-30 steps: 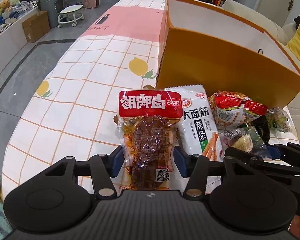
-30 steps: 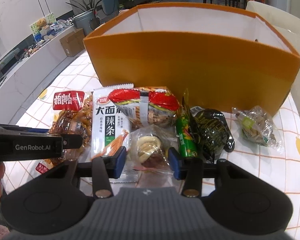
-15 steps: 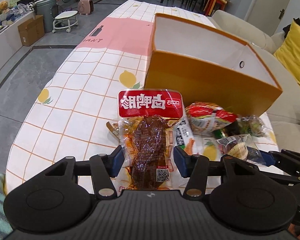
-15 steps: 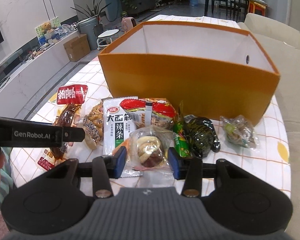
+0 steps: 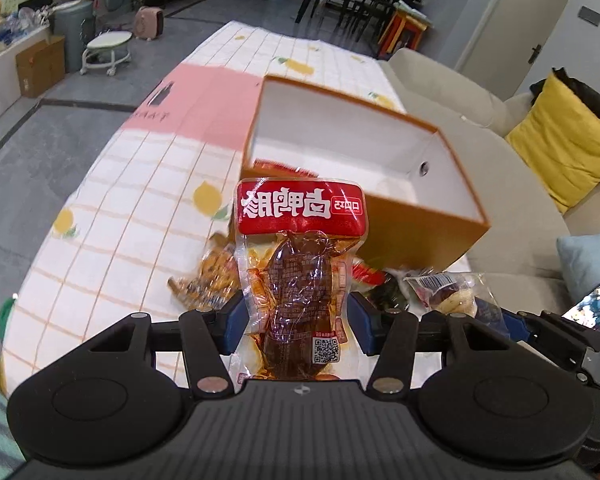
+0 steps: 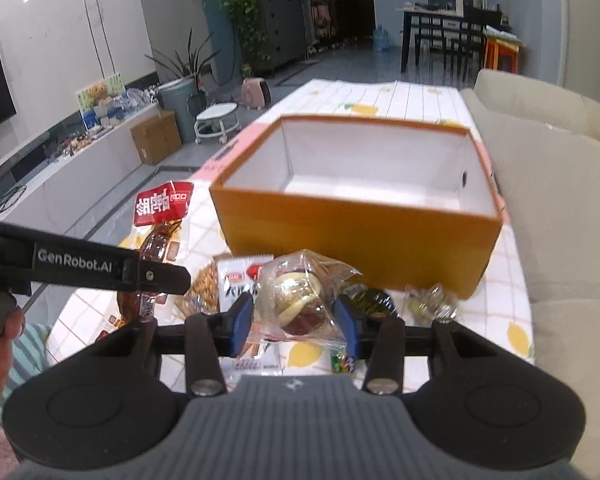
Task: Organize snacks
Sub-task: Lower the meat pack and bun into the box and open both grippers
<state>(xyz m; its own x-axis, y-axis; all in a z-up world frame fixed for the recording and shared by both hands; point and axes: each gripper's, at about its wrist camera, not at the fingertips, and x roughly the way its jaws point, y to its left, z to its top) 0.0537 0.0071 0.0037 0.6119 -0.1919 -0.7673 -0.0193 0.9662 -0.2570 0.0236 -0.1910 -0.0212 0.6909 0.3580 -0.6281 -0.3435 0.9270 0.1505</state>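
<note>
Both grippers have risen since a second ago, each lifting a packet clear of the table.
Left gripper (image 5: pixel 296 322): pads closed partway on red-topped meat pouch (image 5: pixel 300 280), held upright by its lower half, likely so it drops in cleanly.
Right gripper (image 6: pixel 296 320): clamped partway on clear pastry packet (image 6: pixel 300 300).
Orange box (image 6: pixel 360 236): open, empty, just beyond.
Remaining snacks (image 6: pixel 236 284): on tablecloth (image 5: pixel 112 216), before the box.

The left gripper (image 5: pixel 298 318) pointed steeply downward, its blue pads (image 5: pixel 234 322) clamped on a packet, held clear of the table. Beside it, the right gripper (image 6: pixel 296 320) tilted down too, pads (image 6: pixel 242 318) pinching a clear-wrapped snack
</note>
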